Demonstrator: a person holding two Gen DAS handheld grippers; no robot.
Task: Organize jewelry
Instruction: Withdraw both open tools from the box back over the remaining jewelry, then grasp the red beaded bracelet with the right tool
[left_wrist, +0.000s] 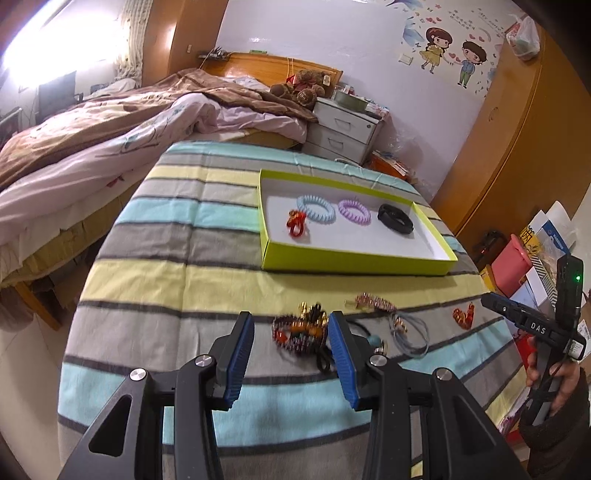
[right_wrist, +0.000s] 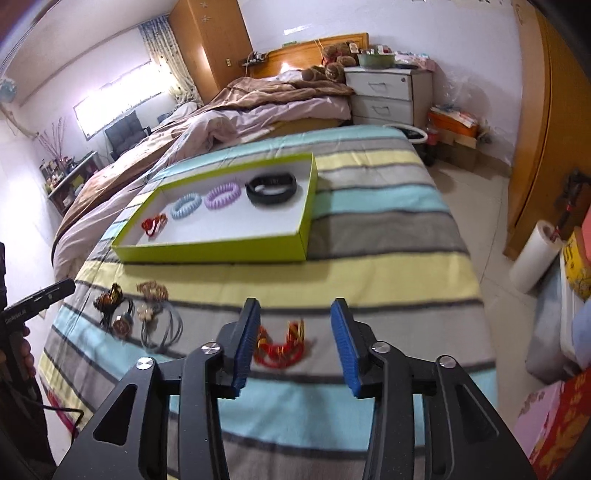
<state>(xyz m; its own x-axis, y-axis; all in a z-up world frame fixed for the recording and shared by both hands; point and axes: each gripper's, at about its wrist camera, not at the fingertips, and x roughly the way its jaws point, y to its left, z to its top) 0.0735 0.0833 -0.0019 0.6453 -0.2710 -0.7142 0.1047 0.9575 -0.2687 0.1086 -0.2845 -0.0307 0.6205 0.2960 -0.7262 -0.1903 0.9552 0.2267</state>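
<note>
A lime-green box (left_wrist: 354, 260) (right_wrist: 221, 251) with a white floor lies on the striped cloth. In it sit a red knot ornament (left_wrist: 295, 224), a blue coil tie (left_wrist: 316, 209), a purple coil tie (left_wrist: 354, 211) and a black band (left_wrist: 395, 218). My left gripper (left_wrist: 291, 354) is open above a heap of beaded bracelets (left_wrist: 300, 332), which shows between its blue pads without touching them. My right gripper (right_wrist: 295, 347) is open over a red and gold ornament (right_wrist: 282, 347) lying flat on the cloth between its fingers, not gripped.
Loose on the cloth are a pink-gold clip (left_wrist: 373, 301), grey hair ties (left_wrist: 410, 332) and dark ties with charms (right_wrist: 122, 317). A hand (left_wrist: 550, 376) shows at the right edge. The cloth drops off to floor on the right (right_wrist: 480, 206); a bed (left_wrist: 110, 140) lies behind.
</note>
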